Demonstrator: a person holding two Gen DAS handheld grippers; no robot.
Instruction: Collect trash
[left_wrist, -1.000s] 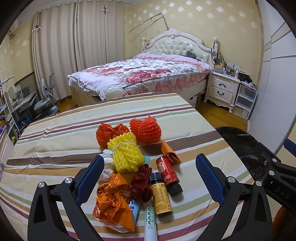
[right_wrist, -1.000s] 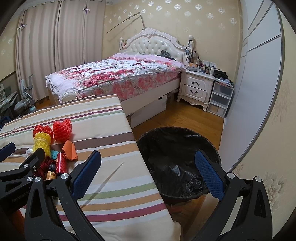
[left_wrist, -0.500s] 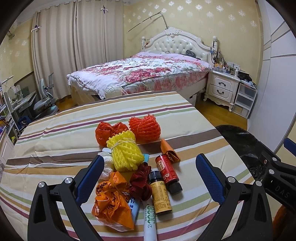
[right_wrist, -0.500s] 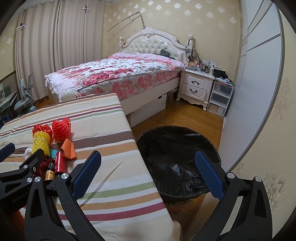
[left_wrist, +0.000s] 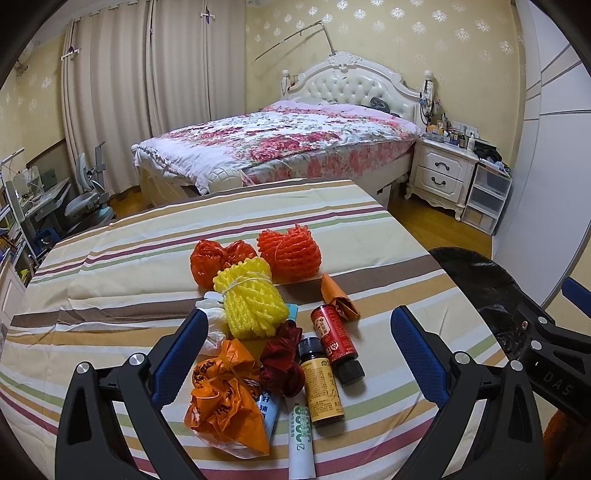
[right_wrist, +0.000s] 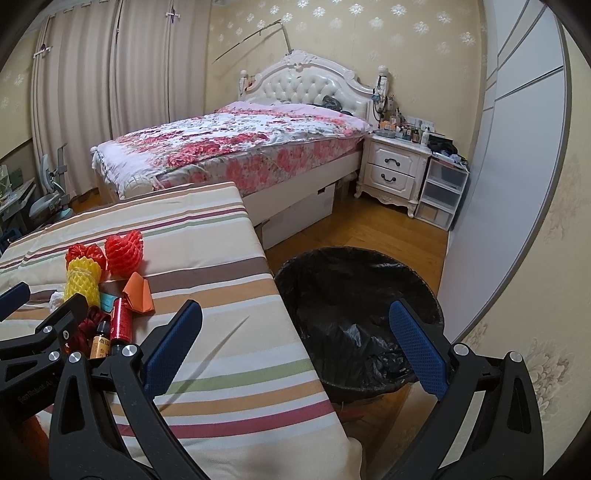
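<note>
A heap of trash lies on the striped tablecloth: a yellow foam net, an orange-red foam net, a red plastic bag, an orange bag, a dark red scrunched wrapper, a red bottle, a yellow-labelled bottle, a white tube and an orange folded wrapper. My left gripper hangs open just above the near items. My right gripper is open and empty between the table's right edge and the black-lined bin.
The bin stands on the wooden floor right of the table. A bed with a floral cover, a white nightstand and plastic drawers lie beyond. A desk and chair stand far left.
My left gripper's view has shifted slightly; the trash heap sits a little higher in frame. The right gripper has barely moved. Both stay open.
</note>
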